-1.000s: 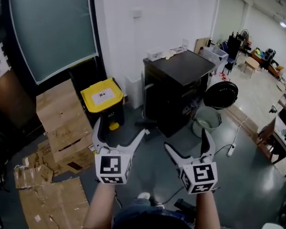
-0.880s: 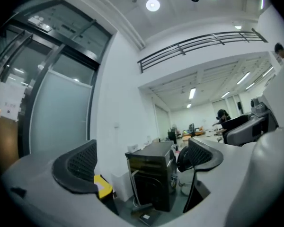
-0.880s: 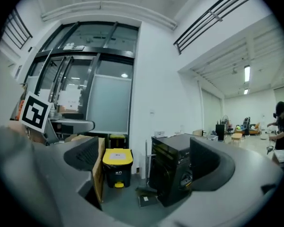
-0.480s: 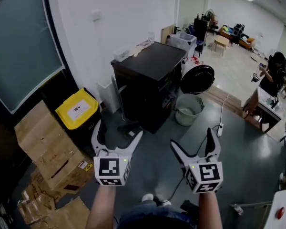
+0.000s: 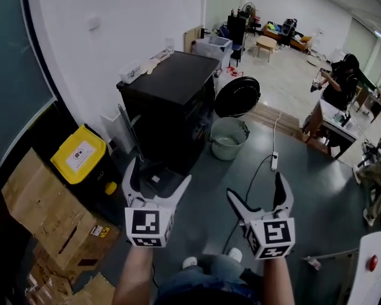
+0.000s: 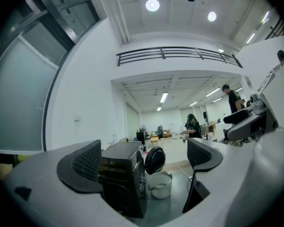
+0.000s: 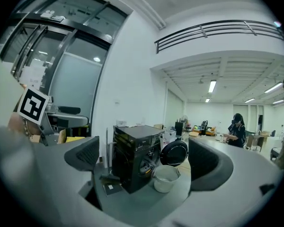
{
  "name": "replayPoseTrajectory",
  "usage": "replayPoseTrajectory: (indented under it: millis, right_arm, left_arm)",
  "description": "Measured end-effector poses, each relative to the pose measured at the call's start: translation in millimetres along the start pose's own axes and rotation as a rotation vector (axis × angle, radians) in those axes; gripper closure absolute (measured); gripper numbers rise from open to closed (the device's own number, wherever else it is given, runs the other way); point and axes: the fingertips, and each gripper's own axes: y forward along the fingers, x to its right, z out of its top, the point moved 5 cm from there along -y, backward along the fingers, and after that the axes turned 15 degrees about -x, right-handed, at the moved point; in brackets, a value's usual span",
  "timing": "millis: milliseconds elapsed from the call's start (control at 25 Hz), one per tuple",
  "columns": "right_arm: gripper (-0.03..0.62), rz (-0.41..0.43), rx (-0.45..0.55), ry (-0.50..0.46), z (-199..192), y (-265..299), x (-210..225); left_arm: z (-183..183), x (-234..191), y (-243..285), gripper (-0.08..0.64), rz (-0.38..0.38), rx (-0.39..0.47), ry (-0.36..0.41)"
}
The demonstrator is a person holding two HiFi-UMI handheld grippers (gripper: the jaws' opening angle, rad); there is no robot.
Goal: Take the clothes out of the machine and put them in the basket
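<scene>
A black washing machine (image 5: 168, 103) stands by the white wall, its round door (image 5: 237, 96) swung open to the right. A pale grey basket (image 5: 228, 138) sits on the floor just in front of the door. Both show again in the left gripper view, machine (image 6: 120, 174) and basket (image 6: 160, 185), and in the right gripper view, machine (image 7: 136, 155) and basket (image 7: 165, 178). My left gripper (image 5: 157, 186) and right gripper (image 5: 260, 189) hang open and empty, well short of the machine. No clothes are visible.
A yellow-lidded bin (image 5: 79, 154) and cardboard boxes (image 5: 41, 208) stand at the left. A white power strip and cable (image 5: 274, 162) lie on the grey floor. A person (image 5: 335, 88) stands by a desk at the far right. A white panel with a red button (image 5: 373, 264) is bottom right.
The view has swung right and closer: the machine and basket slid leftward and toward centre, and the boxes moved off to the left. Both grippers stayed open.
</scene>
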Motion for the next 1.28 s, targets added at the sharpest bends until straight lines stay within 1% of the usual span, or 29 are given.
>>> replayPoseTrajectory:
  millis: [120,200,400,600,760,960,1120,1280]
  right_arm:
    - [0.023,-0.013,-0.008,-0.004,-3.2,5.2,14.5]
    - [0.023,-0.007,-0.004,-0.013,-3.6,12.8,25.2]
    - [0.023,0.062,0.027,0.0,2.1,44.6,65.0]
    - [0.023,0.054,0.023,0.028,5.5,77.0,141.6]
    - [0.023,0.08,0.024,0.066,1.1,107.3,199.3]
    - [0.023,0.042,0.004,0.107,-0.3,141.5,275.2]
    - [0.025,0.053,0.004,0.108,3.4,165.1,330.2]
    - [0.025,0.078,-0.002,0.099,3.4,185.3,369.7]
  left_arm:
    - [1.4,7.9,12.4,-0.008,-0.026,0.002,-0.003]
    - [3.4,12.9,24.0,-0.008,-0.031,0.001,-0.009]
    - [14.9,30.9,69.5,-0.008,-0.001,-0.005,-0.01]
    - [38.0,70.1,129.4,-0.008,0.008,-0.019,0.034]
    - [54.9,101.8,184.9,-0.008,-0.005,-0.034,0.048]
    - [76.8,127.7,241.4,-0.008,-0.003,-0.051,0.006]
    - [89.2,154.7,283.3,-0.008,0.031,-0.066,0.001]
    - [97.7,181.9,314.7,-0.008,0.053,-0.077,0.004]
